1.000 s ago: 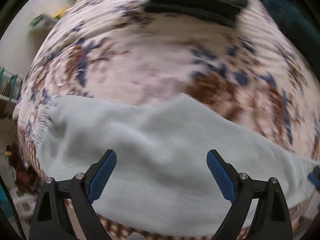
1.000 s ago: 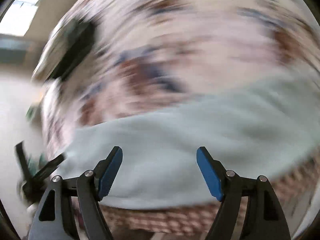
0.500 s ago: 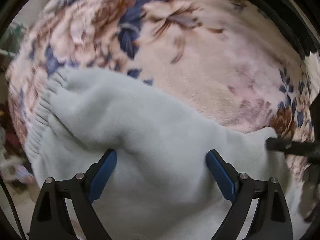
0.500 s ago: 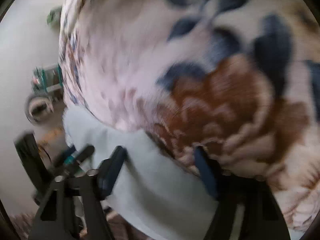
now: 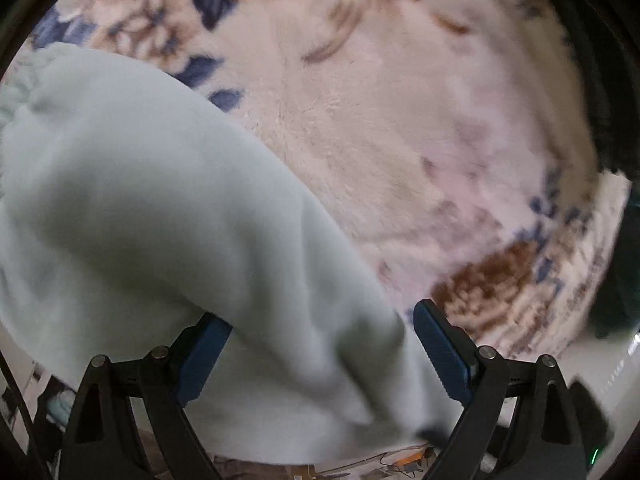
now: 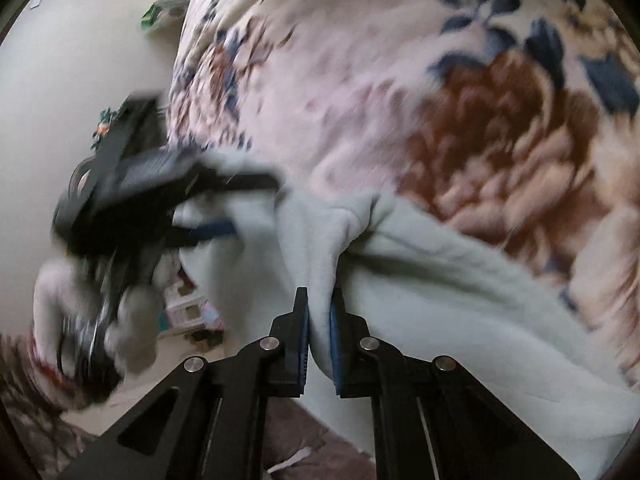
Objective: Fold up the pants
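Observation:
Pale mint fleece pants (image 5: 140, 200) lie on a floral blanket (image 5: 400, 120), their elastic waistband (image 5: 12, 92) at the far left edge. My left gripper (image 5: 320, 314) is open wide and low over the cloth. A raised fold runs between its fingers and hides the tip of the left one. In the right wrist view my right gripper (image 6: 320, 320) is shut on a pinched fold at the edge of the pants (image 6: 460, 300). Just beyond that fold the left gripper (image 6: 252, 204) shows as a blurred black shape, one finger above the cloth.
The blanket (image 6: 360, 80) ends at the bed's left side, where pale floor (image 6: 80, 60) holds a green item (image 6: 164, 8) and a pink-and-white box (image 6: 192, 308). Dark fabric (image 5: 600, 120) lies along the right edge of the left wrist view.
The right gripper swung in from the blanket and closed on a fold at the pants' edge. The left gripper dropped closer to the cloth and stayed open.

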Demonstrator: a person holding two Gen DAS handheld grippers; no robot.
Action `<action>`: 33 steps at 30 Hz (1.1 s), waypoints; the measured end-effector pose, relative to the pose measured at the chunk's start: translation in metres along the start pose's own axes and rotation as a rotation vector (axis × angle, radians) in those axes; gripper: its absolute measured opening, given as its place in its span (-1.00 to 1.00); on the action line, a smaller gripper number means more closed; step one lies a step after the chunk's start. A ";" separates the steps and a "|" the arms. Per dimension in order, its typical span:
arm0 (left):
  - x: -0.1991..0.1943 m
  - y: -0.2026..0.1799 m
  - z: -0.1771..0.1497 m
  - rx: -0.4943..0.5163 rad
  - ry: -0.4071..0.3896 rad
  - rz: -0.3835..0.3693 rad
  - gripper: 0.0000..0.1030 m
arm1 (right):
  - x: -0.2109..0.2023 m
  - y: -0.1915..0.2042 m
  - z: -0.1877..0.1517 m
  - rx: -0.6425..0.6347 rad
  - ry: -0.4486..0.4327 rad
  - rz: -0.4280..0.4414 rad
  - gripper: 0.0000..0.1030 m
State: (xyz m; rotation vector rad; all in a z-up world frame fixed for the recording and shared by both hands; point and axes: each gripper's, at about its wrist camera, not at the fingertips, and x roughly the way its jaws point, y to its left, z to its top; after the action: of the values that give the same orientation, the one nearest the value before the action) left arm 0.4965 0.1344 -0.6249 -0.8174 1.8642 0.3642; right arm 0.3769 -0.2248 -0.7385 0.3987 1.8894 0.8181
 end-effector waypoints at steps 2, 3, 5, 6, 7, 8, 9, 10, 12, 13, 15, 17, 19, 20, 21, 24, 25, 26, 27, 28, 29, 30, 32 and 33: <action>0.009 -0.002 0.002 0.012 0.001 0.062 0.50 | 0.008 0.000 -0.005 0.013 0.035 0.017 -0.80; 0.011 0.000 0.001 0.022 -0.008 0.071 0.39 | 0.012 -0.001 -0.003 0.031 0.053 0.031 -0.77; 0.014 0.001 -0.005 0.053 -0.030 0.078 0.34 | 0.014 -0.010 0.005 0.077 0.066 0.057 -0.71; 0.015 0.002 -0.007 0.056 -0.036 0.075 0.33 | 0.015 -0.014 0.011 0.096 0.066 0.067 -0.66; 0.015 0.005 -0.010 0.056 -0.044 0.065 0.33 | 0.015 -0.021 0.019 0.122 0.068 0.091 -0.50; 0.015 0.007 -0.012 0.057 -0.055 0.054 0.33 | 0.015 -0.026 0.028 0.147 0.064 0.113 -0.41; 0.016 0.010 -0.014 0.060 -0.060 0.048 0.33 | 0.015 -0.029 0.034 0.159 0.062 0.119 -0.24; 0.016 0.011 -0.016 0.065 -0.066 0.043 0.32 | 0.019 -0.033 0.041 0.174 0.078 0.130 -0.16; 0.016 0.020 -0.021 0.069 -0.078 0.031 0.32 | 0.034 -0.038 0.055 0.196 0.129 0.142 -0.16; 0.015 0.026 -0.023 0.071 -0.080 0.028 0.30 | 0.049 -0.035 0.063 0.189 0.183 0.150 -0.11; 0.014 0.031 -0.026 0.067 -0.080 0.014 0.29 | 0.071 -0.034 0.072 0.177 0.261 0.137 -0.05; 0.005 0.038 -0.028 0.064 -0.077 -0.014 0.29 | 0.085 -0.039 0.076 0.186 0.328 0.145 -0.05; -0.009 0.043 -0.037 0.068 -0.096 -0.038 0.29 | 0.086 -0.039 0.080 0.191 0.345 0.175 -0.05; -0.018 0.048 -0.043 0.077 -0.112 -0.049 0.29 | 0.079 -0.033 0.080 0.150 0.354 0.196 -0.05; -0.025 0.051 -0.048 0.089 -0.128 -0.053 0.29 | 0.074 -0.030 0.080 0.118 0.358 0.221 -0.05; -0.037 0.058 -0.058 0.141 -0.193 -0.010 0.29 | 0.076 -0.024 0.083 0.058 0.363 0.148 -0.05; -0.037 0.061 -0.059 0.156 -0.210 0.015 0.30 | 0.085 -0.025 0.088 0.073 0.358 0.126 -0.04; -0.034 0.066 -0.059 0.161 -0.217 0.048 0.30 | 0.094 -0.026 0.091 0.092 0.368 0.113 -0.04; -0.033 0.073 -0.055 0.150 -0.212 0.047 0.30 | 0.101 -0.026 0.093 0.099 0.379 0.092 -0.04; -0.029 0.080 -0.053 0.134 -0.202 0.049 0.32 | 0.101 -0.024 0.095 0.100 0.372 0.080 -0.03; -0.025 0.084 -0.049 0.121 -0.196 0.055 0.34 | 0.097 -0.022 0.096 0.109 0.362 0.080 -0.06; -0.022 0.088 -0.048 0.114 -0.195 0.051 0.34 | 0.093 -0.019 0.099 0.116 0.338 0.080 -0.20; -0.019 0.089 -0.048 0.127 -0.202 0.057 0.34 | 0.057 -0.029 0.099 0.173 0.226 0.129 -0.37; -0.017 0.087 -0.050 0.137 -0.211 0.062 0.34 | 0.039 -0.037 0.099 0.205 0.180 0.169 -0.37</action>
State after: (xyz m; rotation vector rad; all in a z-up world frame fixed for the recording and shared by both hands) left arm 0.4068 0.1750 -0.5976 -0.6056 1.6999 0.3435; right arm 0.4499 -0.1919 -0.8173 0.6367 2.1380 0.7948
